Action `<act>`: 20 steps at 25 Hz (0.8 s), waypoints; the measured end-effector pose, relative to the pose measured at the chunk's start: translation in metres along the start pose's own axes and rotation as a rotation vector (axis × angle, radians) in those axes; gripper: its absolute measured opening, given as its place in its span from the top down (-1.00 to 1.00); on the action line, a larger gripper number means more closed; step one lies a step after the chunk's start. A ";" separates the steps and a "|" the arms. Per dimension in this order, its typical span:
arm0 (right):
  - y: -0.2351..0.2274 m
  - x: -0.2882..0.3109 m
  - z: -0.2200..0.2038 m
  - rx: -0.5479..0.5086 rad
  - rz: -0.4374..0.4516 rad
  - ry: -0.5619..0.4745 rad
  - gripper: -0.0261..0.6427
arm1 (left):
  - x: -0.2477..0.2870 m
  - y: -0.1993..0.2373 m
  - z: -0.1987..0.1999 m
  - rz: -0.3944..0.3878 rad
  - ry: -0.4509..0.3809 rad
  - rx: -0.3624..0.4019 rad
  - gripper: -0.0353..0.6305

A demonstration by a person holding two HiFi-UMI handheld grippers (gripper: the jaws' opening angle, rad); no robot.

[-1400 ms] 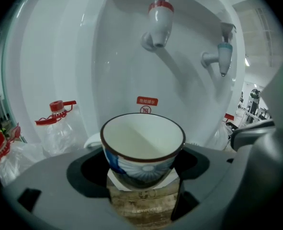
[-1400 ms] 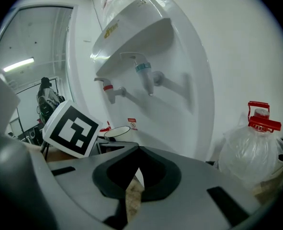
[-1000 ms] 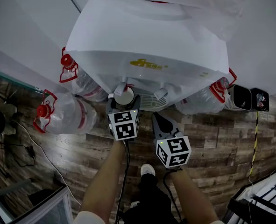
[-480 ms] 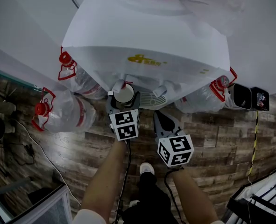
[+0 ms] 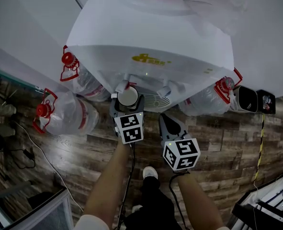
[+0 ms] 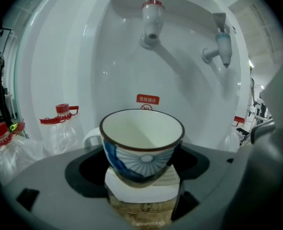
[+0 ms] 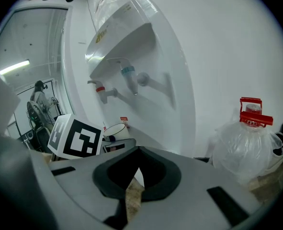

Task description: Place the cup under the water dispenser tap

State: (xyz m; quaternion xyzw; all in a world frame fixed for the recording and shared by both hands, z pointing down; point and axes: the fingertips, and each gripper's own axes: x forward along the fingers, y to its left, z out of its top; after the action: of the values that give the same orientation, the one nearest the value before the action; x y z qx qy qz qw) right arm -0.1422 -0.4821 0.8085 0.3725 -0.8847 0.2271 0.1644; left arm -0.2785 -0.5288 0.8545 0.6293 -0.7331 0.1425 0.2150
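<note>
Left hand-held gripper [image 5: 128, 99] clamped on cup [image 6: 142, 138], edged fwd vs. a sec ago: red tap [image 6: 151, 18] now above, just ahead of it. Nearly placed, I'd say. Right hand-held gripper [image 7: 137, 169] closed, empty, just beside.

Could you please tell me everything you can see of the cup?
The cup looks ceramic: white and empty inside, with a dark rim, a blue fan-like pattern outside and a white handle on its left in the left gripper view. It is held upright, clamped low between the jaws of the left claw, in the recess of the dispenser, roughly below the red-banded tap.
</note>
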 end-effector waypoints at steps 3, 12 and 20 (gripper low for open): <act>0.001 -0.003 -0.003 0.004 0.003 0.006 0.86 | -0.003 -0.001 -0.003 0.007 0.017 -0.003 -0.41; 0.009 -0.031 -0.001 -0.013 0.001 0.012 0.86 | -0.037 0.001 -0.006 -0.015 0.042 -0.006 -0.41; 0.064 -0.100 0.028 -0.014 0.004 -0.018 0.86 | -0.143 0.010 0.014 -0.045 0.045 0.042 -0.40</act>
State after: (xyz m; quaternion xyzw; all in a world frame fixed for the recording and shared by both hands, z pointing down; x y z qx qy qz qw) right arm -0.1263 -0.3989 0.7207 0.3717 -0.8884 0.2181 0.1585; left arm -0.2740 -0.4111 0.7721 0.6467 -0.7106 0.1672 0.2212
